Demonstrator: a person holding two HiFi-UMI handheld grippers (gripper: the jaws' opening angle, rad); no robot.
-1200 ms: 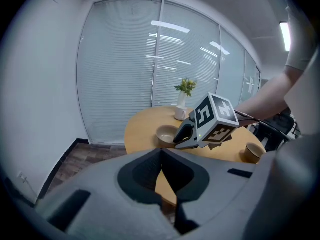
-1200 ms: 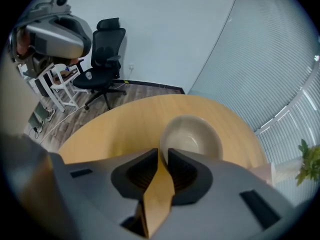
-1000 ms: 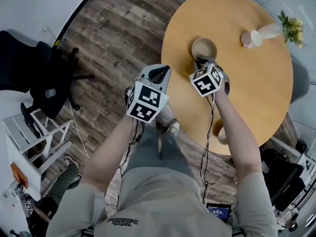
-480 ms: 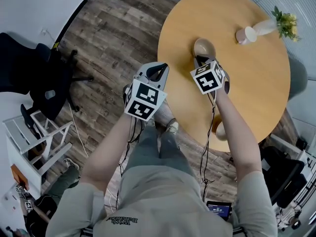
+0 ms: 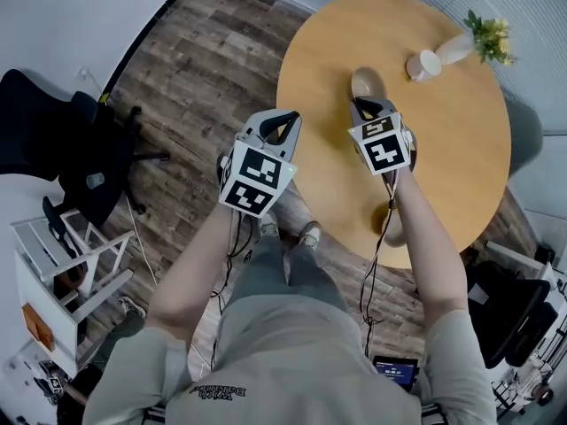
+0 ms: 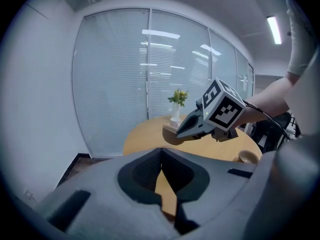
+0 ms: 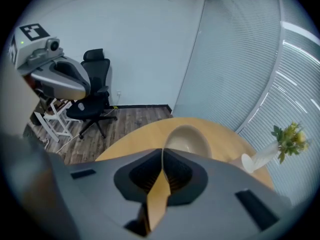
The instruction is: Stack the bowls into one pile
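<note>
Nearest the person, by the right forearm, a second bowl [image 5: 396,230] sits upright on the round wooden table [image 5: 461,149] close to its near edge, partly covered by the arm in the head view; the left gripper [image 5: 285,124] hangs over the plank floor [image 5: 195,78] just off the table's left edge, its jaws brought together at the tips with nothing between them; farther out, over the table, the right gripper [image 5: 365,106] has its jaws closed tight on the near rim of a beige bowl [image 5: 368,82], which juts beyond the tips with its hollow facing up and tipped a little; in the left gripper view this bowl hangs clear of the tabletop; well beyond it, near the far side, a white vase [image 5: 434,60] holds yellow flowers [image 5: 485,34].
</note>
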